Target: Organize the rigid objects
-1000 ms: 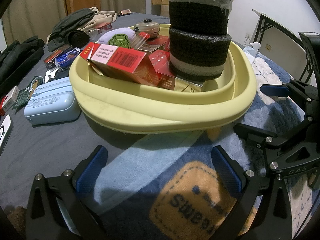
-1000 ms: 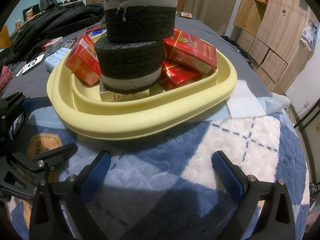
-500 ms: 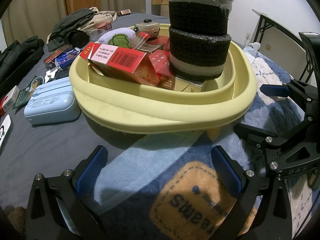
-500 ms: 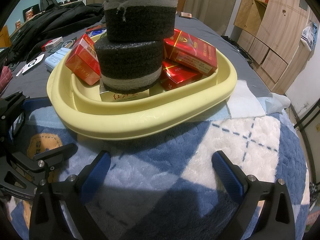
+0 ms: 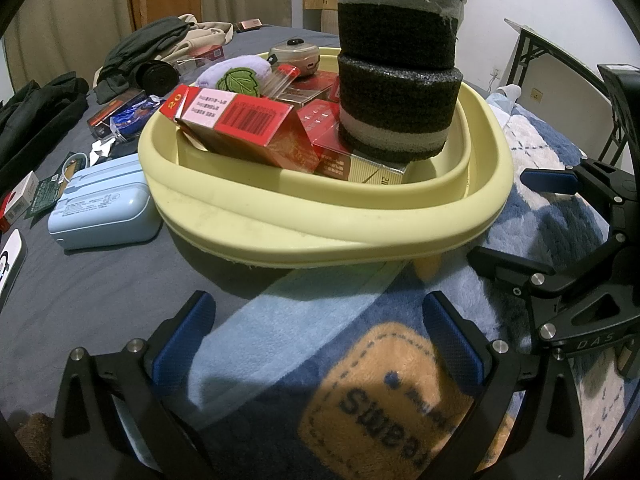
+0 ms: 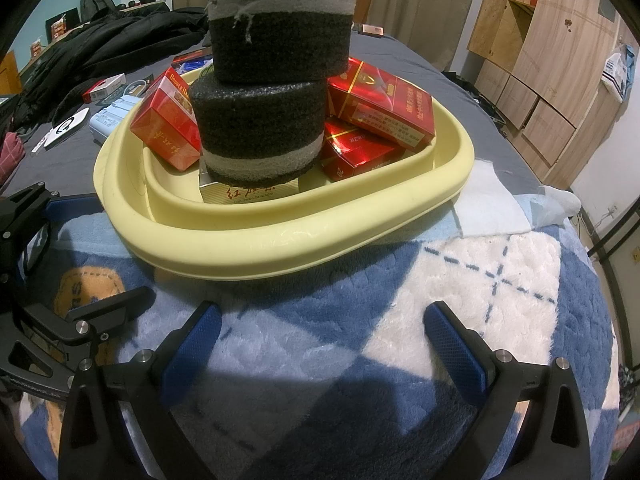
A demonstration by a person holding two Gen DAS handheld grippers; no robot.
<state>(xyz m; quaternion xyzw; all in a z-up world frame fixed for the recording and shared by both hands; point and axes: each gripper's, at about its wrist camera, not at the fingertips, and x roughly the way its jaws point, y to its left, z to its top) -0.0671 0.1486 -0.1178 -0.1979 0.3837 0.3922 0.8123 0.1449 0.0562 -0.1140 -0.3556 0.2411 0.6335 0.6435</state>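
Holding both tools low over the blue-and-white fleece blanket (image 6: pixel 460 280), I have my left tool (image 5: pixel 316 340) and my right tool (image 6: pixel 320 340) released, jaws wide and nothing between them; the pale yellow plastic basin (image 5: pixel 320 224) sits just ahead on the bed, packed with red cardboard cigarette boxes (image 6: pixel 380 104) and two stacked dark foam cylinders (image 6: pixel 264 100) that stand on a gold box; I judge the filling largely done, though a light blue plastic case (image 5: pixel 104 212) lies beside the basin on the grey sheet; fetching it next calls for my left tool reaching leftward, without nudging that tall stack.
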